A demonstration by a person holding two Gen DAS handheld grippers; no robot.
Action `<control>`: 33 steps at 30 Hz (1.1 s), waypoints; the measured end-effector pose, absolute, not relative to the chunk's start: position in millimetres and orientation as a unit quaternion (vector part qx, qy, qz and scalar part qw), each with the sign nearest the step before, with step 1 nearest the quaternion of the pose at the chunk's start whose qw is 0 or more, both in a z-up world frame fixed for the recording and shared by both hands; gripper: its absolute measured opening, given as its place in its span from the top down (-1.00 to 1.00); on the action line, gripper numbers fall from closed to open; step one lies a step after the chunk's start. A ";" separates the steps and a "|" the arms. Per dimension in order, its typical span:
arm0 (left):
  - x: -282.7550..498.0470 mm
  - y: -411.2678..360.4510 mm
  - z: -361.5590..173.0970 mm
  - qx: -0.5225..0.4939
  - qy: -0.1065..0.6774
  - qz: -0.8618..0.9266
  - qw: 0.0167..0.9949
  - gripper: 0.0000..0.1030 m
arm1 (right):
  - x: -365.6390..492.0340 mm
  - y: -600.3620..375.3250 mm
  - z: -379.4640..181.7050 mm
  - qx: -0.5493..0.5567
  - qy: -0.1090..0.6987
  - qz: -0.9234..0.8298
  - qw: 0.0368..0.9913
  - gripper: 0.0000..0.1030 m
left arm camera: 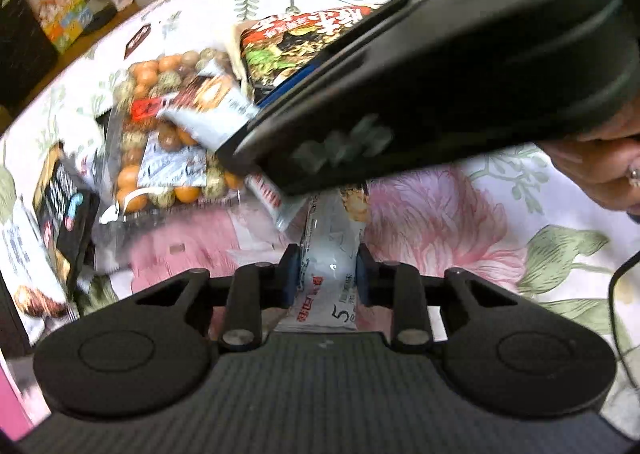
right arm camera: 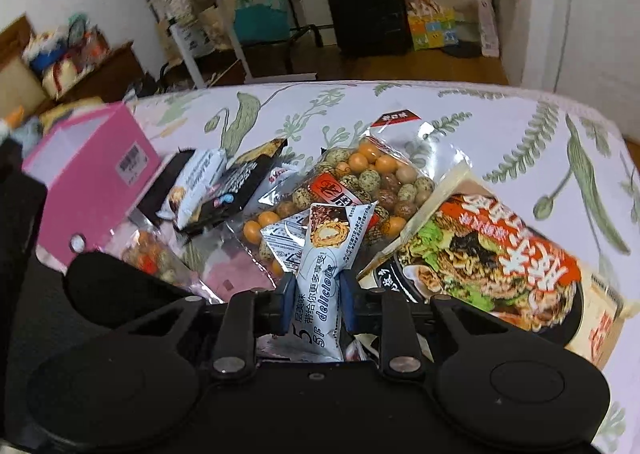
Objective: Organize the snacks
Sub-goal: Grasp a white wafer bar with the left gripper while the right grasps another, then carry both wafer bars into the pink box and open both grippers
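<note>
My right gripper (left arm camera: 420,94) hid much of the noodle pack (left arm camera: 304,42) and lay blurred across the bed's far edge; my hand (left arm camera: 600,174) was cut off at right.

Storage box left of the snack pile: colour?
Pink, with a small white label on its side; the storage box shows best in the right wrist view.

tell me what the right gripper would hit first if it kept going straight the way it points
Probably the clear bag of round coated nuts, lying just past the white wafer packet clamped in the right gripper; depth is hard to judge.
</note>
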State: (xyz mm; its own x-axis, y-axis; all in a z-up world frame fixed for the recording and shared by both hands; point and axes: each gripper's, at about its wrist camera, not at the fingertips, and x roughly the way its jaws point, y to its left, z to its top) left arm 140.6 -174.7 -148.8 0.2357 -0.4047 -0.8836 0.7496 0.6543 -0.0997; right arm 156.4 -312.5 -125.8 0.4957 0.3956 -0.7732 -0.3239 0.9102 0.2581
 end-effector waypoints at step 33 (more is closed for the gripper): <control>94.9 -12.3 -87.2 0.002 0.564 -0.316 0.763 0.49 | 90.1 -296.8 -86.5 0.078 0.533 0.203 0.818 0.47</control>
State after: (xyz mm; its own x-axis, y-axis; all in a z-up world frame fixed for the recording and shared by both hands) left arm 94.9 -12.3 -87.2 0.1643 -0.4799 -0.8618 0.4834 0.8007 -0.3537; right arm 90.1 -296.8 -86.5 0.3488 0.4151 -0.8402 -0.2493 0.9053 0.3438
